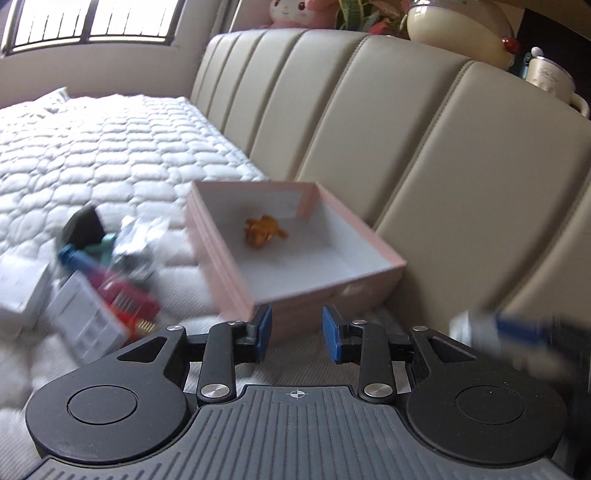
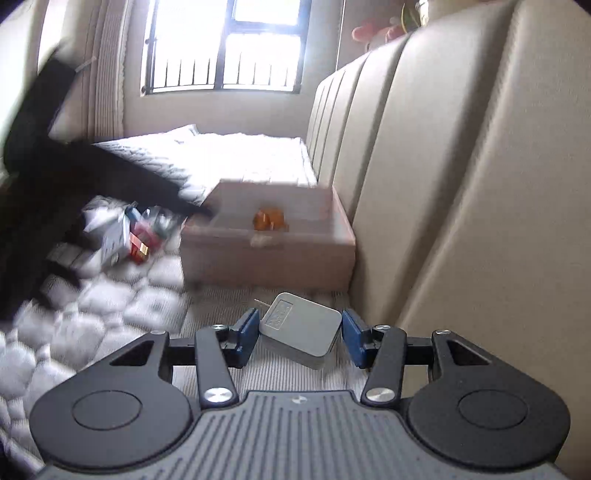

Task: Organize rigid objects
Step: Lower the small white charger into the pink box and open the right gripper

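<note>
The pink box (image 1: 295,254) lies open on the quilted mattress (image 1: 110,147), its far long side close against the padded beige headboard (image 1: 406,147). Inside it, one orange figure (image 1: 264,230) rests near the middle of the white floor; the rest of the floor is bare.

Left of the box, just beside its near-left wall, lies a blurred pile of objects (image 1: 107,273): white cartons, a red-and-blue pack, a foil item and a dark round piece. Individual edges in the pile cannot be resolved. Beyond the pile the mattress runs open toward the window (image 1: 92,22).

The left tongs (image 1: 297,332) stand before the near corner of the box, blue pads a short way apart with nothing between them.

The right tongs (image 2: 299,334) are clamped on a flat silver tin (image 2: 301,328), held corner-on, one pad at each side. Ahead of the tin, a strip of mattress separates it from the near wall of the box (image 2: 266,254). The headboard rises close on the right of the tongs. To the left, a dark blurred shape (image 2: 55,177) crosses the view above the pile; it cannot be identified.
</note>
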A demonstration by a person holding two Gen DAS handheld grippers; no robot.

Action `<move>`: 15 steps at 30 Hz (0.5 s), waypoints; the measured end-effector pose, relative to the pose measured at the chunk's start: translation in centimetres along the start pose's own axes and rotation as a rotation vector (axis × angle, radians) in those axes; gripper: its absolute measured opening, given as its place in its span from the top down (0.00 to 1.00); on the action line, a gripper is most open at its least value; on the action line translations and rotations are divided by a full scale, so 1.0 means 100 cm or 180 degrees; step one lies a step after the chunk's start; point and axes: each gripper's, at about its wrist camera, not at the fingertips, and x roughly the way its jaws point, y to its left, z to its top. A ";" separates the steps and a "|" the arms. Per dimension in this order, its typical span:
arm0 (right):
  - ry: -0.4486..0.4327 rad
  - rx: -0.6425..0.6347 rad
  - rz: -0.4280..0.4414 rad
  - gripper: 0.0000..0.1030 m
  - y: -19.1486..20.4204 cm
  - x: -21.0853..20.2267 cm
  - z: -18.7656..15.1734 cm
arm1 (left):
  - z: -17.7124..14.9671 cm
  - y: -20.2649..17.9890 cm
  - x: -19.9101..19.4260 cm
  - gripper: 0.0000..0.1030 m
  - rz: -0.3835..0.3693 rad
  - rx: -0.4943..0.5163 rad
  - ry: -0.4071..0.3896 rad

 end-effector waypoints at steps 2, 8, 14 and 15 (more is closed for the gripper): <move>-0.0125 0.0024 -0.0061 0.53 0.000 0.008 0.022 | -0.012 0.013 -0.012 0.68 0.0025 -0.0066 0.0040; -0.0553 0.0347 -0.0304 0.32 0.000 0.053 0.108 | -0.039 0.054 -0.037 0.68 0.0255 -0.0359 0.0078; -0.0441 0.0285 -0.0302 0.10 0.010 0.061 0.090 | -0.049 0.101 -0.056 0.68 0.0554 -0.0551 0.0013; -0.0416 0.0248 -0.0301 0.04 0.015 0.061 0.075 | -0.050 0.108 -0.058 0.68 0.0600 -0.0592 0.0012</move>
